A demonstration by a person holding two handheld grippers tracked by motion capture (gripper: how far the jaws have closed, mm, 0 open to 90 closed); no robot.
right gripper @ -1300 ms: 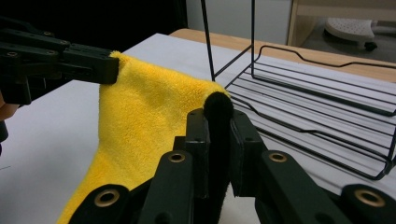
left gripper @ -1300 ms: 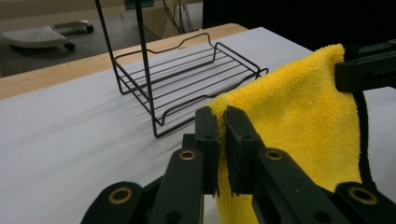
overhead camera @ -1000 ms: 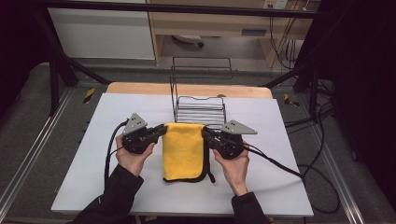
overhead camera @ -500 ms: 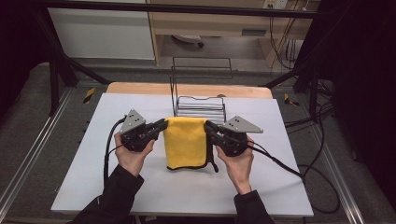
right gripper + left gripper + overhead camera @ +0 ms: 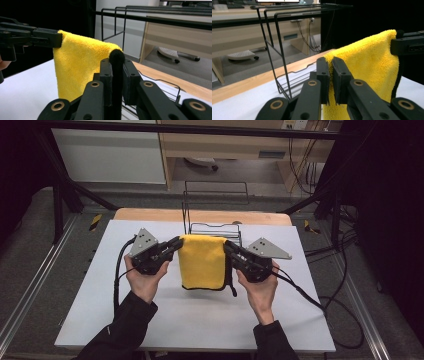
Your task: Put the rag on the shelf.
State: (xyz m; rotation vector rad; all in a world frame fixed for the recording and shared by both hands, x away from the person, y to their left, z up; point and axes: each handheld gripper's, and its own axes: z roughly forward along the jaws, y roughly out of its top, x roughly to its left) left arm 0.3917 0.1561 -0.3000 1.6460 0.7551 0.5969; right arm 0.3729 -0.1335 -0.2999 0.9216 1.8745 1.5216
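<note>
A yellow cloth [image 5: 202,262] with a black edge hangs folded between my two grippers above the white table [image 5: 150,320]. My left gripper [image 5: 175,244] is shut on its upper left corner, and my right gripper [image 5: 229,247] is shut on its upper right corner. In the left gripper view the jaws pinch the yellow cloth [image 5: 367,62] at their tips [image 5: 330,62], with the other gripper [image 5: 407,45] at the far corner. The right gripper view has the jaws [image 5: 117,62] clamped on the cloth's black edge [image 5: 116,56], the yellow cloth [image 5: 80,65] stretching to the other gripper [image 5: 37,37].
A black wire rack [image 5: 215,205] stands upright just behind the cloth at the table's far edge. A wooden strip [image 5: 150,215] runs along the back of the table. Cables [image 5: 320,300] trail off to the right.
Both grippers have risen with the cloth, lifting it off the table and drawing it a little toward the rack. The cloth now hangs instead of lying flat.
</note>
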